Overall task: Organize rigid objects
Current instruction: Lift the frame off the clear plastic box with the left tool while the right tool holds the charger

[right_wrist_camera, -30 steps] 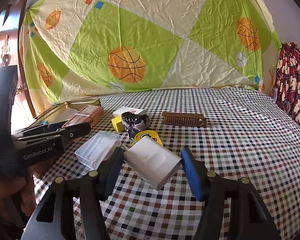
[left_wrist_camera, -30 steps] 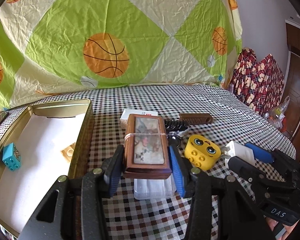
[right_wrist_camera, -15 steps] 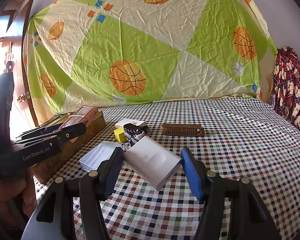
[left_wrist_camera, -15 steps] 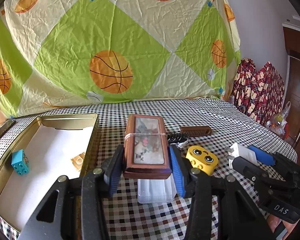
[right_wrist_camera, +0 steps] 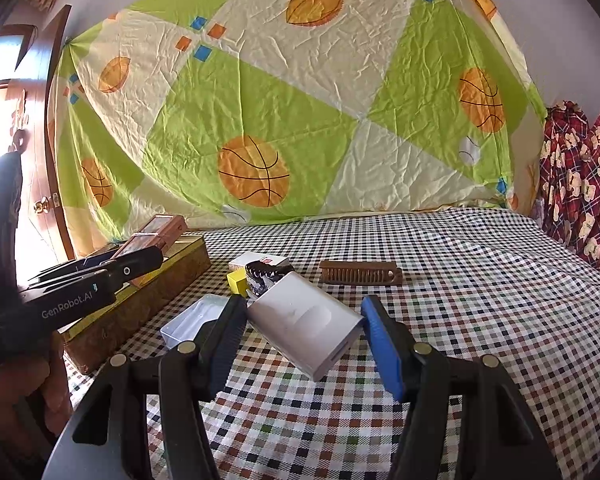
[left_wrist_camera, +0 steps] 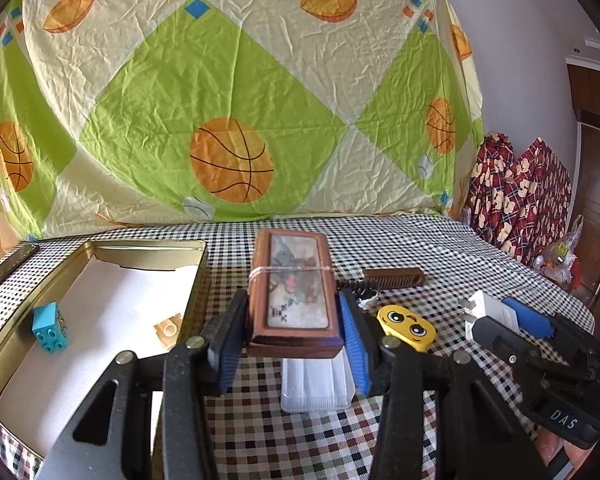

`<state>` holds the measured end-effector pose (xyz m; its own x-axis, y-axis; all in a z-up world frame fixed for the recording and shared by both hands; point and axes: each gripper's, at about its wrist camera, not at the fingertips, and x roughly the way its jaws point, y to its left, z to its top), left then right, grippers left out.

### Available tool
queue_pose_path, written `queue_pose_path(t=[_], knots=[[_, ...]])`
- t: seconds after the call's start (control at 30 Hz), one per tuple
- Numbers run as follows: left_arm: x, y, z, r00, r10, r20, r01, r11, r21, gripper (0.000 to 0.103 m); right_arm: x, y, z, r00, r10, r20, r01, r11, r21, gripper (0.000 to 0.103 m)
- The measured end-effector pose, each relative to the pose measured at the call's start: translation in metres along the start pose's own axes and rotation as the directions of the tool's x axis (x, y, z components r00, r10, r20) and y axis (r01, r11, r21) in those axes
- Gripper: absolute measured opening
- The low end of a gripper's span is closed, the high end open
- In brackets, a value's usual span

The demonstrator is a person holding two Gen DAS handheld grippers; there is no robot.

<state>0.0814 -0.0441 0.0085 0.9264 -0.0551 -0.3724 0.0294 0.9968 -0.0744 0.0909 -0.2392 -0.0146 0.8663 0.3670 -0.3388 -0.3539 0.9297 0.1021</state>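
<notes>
Wooden, with a picture on its lid, the box [left_wrist_camera: 296, 292] is gripped by the left tongs [left_wrist_camera: 294, 340] just right of the gold tin [left_wrist_camera: 100, 246], above the checkered surface [left_wrist_camera: 440, 248]. Further right of the tin, the right tongs [right_wrist_camera: 304, 336] clamp a white charger [right_wrist_camera: 304, 320].
</notes>
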Motion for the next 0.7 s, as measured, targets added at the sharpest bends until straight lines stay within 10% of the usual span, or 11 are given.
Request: queue_pose_path(t=[0.7], knots=[[-0.013, 0.006, -0.001, 0.997, 0.013, 0.071, -0.012, 1.000, -0.018, 0.044, -0.011, 0.003, -0.002, 0.998, -0.016, 0.055, 0.017, 1.000, -0.015, 0.062]])
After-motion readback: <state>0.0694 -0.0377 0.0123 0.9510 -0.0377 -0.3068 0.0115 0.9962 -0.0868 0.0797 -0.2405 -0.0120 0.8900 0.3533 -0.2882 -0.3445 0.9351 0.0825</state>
